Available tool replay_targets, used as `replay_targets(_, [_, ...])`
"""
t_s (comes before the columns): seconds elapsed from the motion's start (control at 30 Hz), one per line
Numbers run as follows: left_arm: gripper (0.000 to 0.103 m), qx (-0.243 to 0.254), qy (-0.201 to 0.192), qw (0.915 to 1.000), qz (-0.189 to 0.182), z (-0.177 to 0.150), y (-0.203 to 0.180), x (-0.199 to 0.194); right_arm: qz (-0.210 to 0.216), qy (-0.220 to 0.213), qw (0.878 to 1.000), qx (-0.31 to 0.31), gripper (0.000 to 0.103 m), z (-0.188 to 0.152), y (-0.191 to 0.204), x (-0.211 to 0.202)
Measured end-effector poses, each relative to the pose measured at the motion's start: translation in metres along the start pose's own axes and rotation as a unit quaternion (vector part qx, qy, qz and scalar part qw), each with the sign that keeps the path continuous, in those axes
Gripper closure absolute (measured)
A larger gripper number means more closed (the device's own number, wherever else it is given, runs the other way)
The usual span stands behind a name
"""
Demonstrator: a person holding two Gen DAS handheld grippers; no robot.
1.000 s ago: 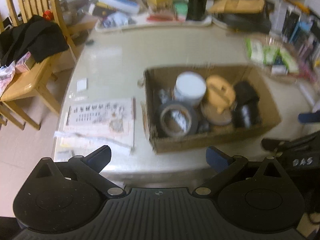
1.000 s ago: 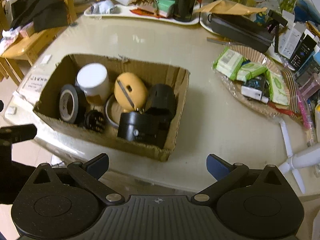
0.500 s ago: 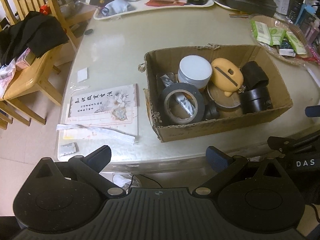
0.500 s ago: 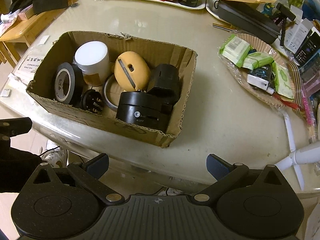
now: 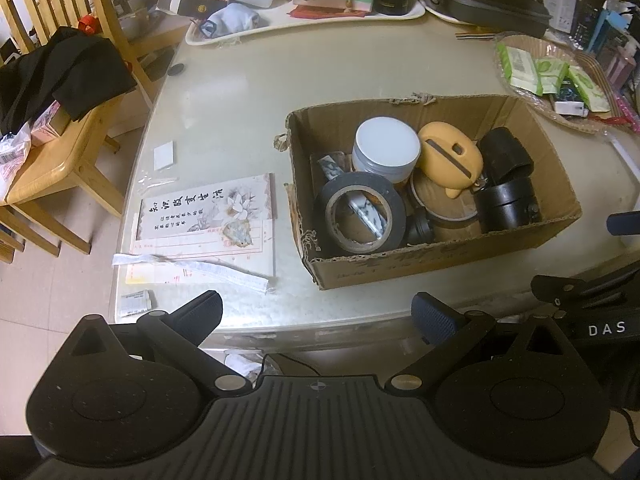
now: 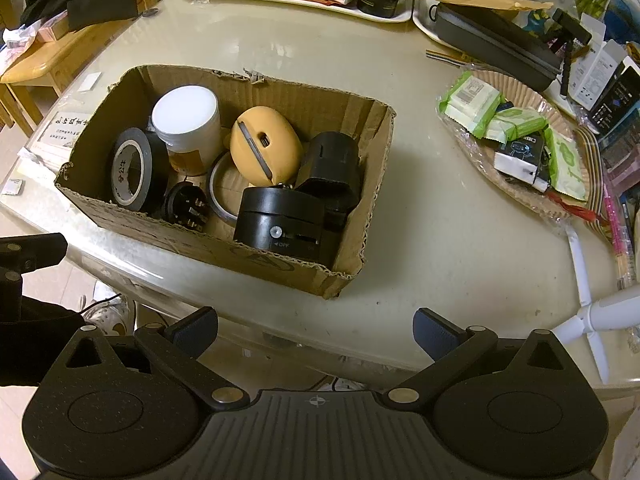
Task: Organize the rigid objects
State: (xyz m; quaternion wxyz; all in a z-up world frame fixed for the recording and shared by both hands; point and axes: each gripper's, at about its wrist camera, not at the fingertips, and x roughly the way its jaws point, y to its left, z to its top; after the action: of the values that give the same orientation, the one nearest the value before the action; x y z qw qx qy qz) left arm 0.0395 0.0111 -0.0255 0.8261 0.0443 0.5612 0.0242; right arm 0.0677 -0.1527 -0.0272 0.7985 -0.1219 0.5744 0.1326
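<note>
Box contents: tape roll, white-lidded jar, black cylinders crowd cardboard box on table, 12 o'clock of both claws.
Left claw: spread, empty.
Right claw: spread, empty.
Risk: tight packing; lifting one piece may drag neighbours.

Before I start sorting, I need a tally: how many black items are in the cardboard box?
4: tape roll at the left end, small pronged plug beside it, switch-marked cylinder near the front, another black piece behind it. More may be hidden underneath.
</note>
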Motion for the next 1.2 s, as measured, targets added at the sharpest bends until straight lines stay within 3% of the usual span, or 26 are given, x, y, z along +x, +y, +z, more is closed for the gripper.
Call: replay_targets(1.2, [0.0, 0.0, -0.001, 1.0, -0.007, -0.0008, -0.0022, -0.001, 0.0, -0.003, 1.0, -0.001, 0.0, 0.0004, 0.0008, -0.0009])
